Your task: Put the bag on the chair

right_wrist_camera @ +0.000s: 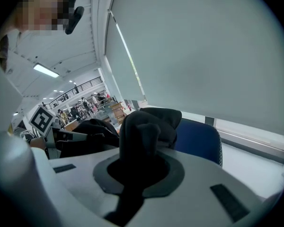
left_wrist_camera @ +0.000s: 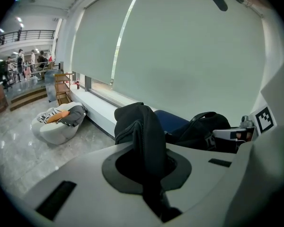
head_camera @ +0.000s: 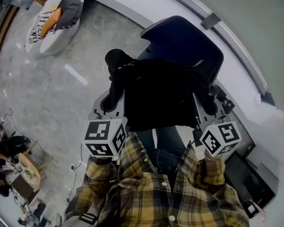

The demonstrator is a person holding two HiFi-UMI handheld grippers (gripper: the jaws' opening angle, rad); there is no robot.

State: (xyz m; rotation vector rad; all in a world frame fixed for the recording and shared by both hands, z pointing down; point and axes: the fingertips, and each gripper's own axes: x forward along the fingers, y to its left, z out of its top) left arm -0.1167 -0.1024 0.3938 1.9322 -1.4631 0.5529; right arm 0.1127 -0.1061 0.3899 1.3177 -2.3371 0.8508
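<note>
A black bag point(head_camera: 158, 93) hangs stretched between my two grippers, just in front of and above a blue chair point(head_camera: 189, 39). My left gripper point(head_camera: 114, 90) is shut on a bunched upper corner of the bag at its left side. My right gripper point(head_camera: 206, 100) is shut on the bag's right side. In the left gripper view black bag fabric point(left_wrist_camera: 144, 131) rises out of the closed jaws, with the blue chair point(left_wrist_camera: 168, 119) behind it. In the right gripper view a fold of the bag point(right_wrist_camera: 142, 136) is pinched the same way, the chair back point(right_wrist_camera: 199, 138) just beyond.
A white window ledge point(head_camera: 132, 4) runs behind the chair. A white beanbag point(head_camera: 54, 20) with clothes on it lies on the grey floor at the far left. A dark box point(head_camera: 248, 174) stands at the right. A small round table point(head_camera: 27, 170) and cables are at the lower left.
</note>
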